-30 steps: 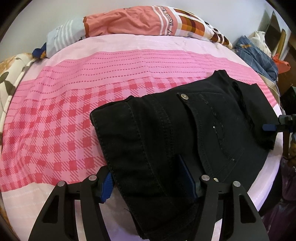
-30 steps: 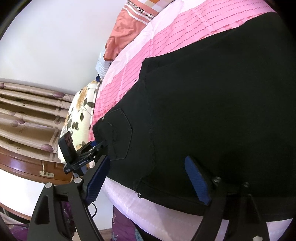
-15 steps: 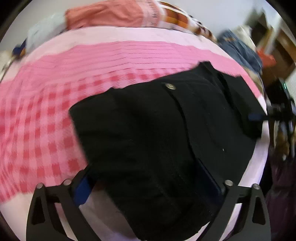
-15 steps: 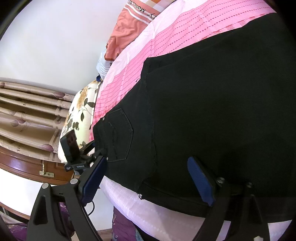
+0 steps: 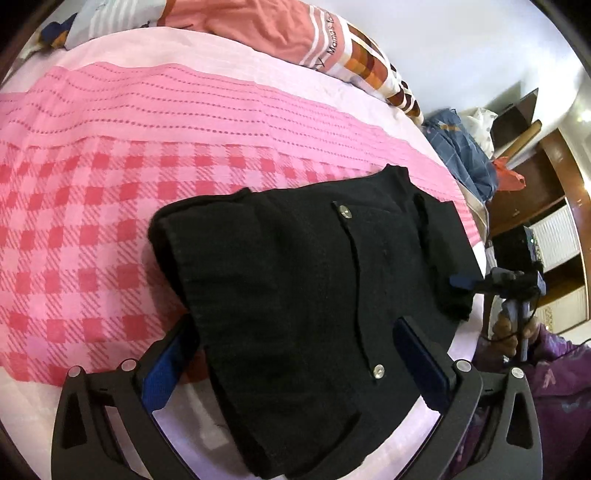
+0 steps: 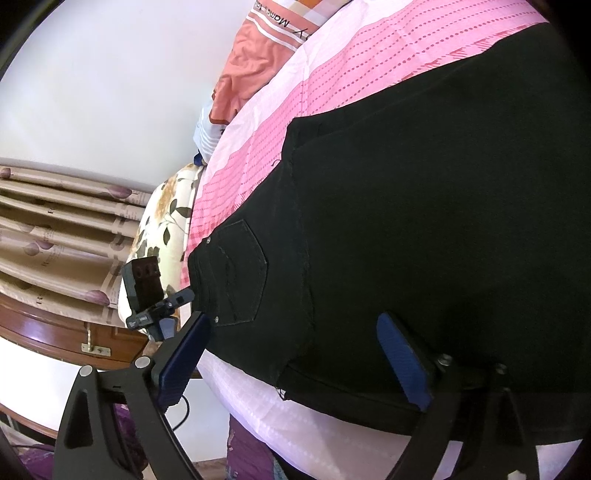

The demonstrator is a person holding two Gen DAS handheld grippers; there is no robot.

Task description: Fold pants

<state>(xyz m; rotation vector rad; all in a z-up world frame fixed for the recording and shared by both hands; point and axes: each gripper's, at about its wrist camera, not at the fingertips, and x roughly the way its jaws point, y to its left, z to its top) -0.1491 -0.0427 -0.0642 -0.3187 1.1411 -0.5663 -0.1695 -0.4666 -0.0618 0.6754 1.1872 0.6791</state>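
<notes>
1. My left tongs [image 5: 295, 369] stand spread wide, blue pads apart, with the near end of the black pants [image 5: 314, 295] lying between them; neither pad presses the cloth.
2. My right tongs [image 6: 295, 362] are also spread and their jaws are opening; the hem edge of the pants [image 6: 424, 221] sits between the pads, and the right pad rests over the cloth without pinching it, as far as I can tell.
3. The pants lie folded into a thick, roughly rectangular stack on the bed [image 5: 92, 240], just ahead of both my tongs and close to the bed's near edge.
4. From the left tongs I see two metal buttons on the top layer: one far from the tongs [image 5: 344, 212], one just inside my right pad [image 5: 378, 371], with a seam running between them.
5. From the right tongs a back pocket [image 6: 240, 273] shows just ahead of my left pad, stitched in a pointed shape.
6. Beyond the pants, the bed carries a pink checked and dotted sheet [image 6: 258, 170].
7. Far ahead of the left tongs, an orange and white patterned pillow [image 5: 277, 33] lies at the head of the bed.
8. To the right of my left tongs I see my other tongs [image 5: 461, 280] at the corner of the pants, with my hand [image 5: 506, 332] and purple sleeve [image 5: 554, 387] behind.
9. To the left of my right tongs hangs a striped curtain [image 6: 55, 229], with a floral cushion [image 6: 166, 221] beside the bed.
</notes>
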